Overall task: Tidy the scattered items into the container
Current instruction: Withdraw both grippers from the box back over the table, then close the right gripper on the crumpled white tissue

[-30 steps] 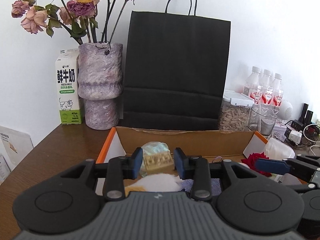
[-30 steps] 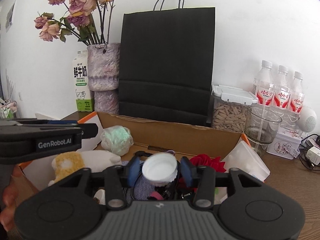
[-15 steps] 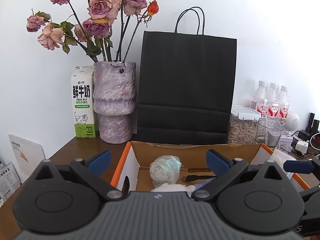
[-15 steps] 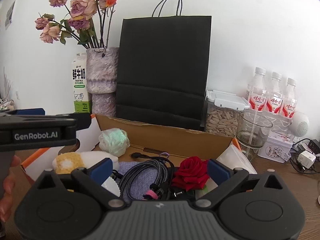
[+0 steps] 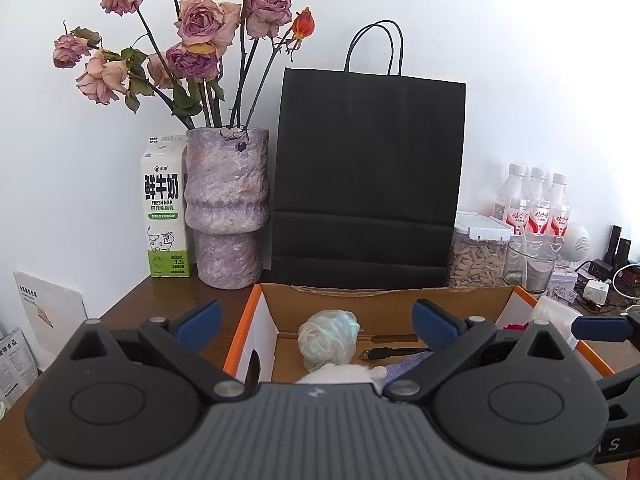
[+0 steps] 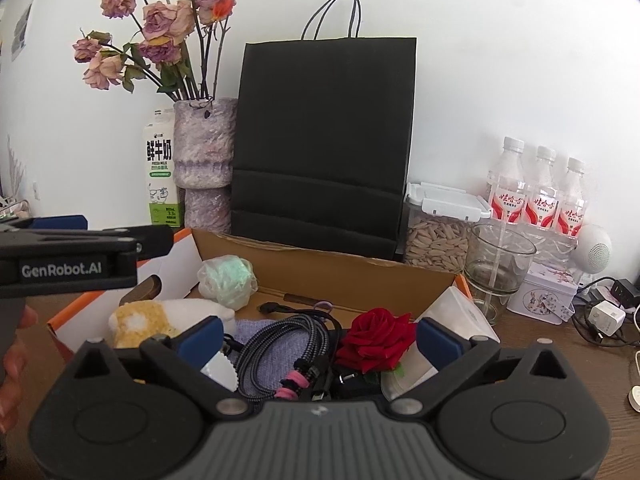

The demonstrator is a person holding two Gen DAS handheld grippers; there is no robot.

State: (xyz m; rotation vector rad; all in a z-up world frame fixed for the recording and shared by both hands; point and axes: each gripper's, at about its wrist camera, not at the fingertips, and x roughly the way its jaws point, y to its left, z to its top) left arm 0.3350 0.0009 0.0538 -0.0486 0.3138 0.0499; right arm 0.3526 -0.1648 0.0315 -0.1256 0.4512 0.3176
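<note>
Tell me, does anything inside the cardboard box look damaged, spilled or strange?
Nothing stands out. The open cardboard box holds a red rose, a coiled braided black cable and a crumpled pale green wrap, loosely piled but unspilled.

Left gripper [image 5: 318, 326] jaws wide, cardboard box [image 5: 400, 300] below, pale bundle [image 5: 329, 340] inside

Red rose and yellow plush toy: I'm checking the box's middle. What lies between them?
In the right wrist view, a coiled braided cable on purple cloth lies between the red rose and yellow plush toy.
</note>
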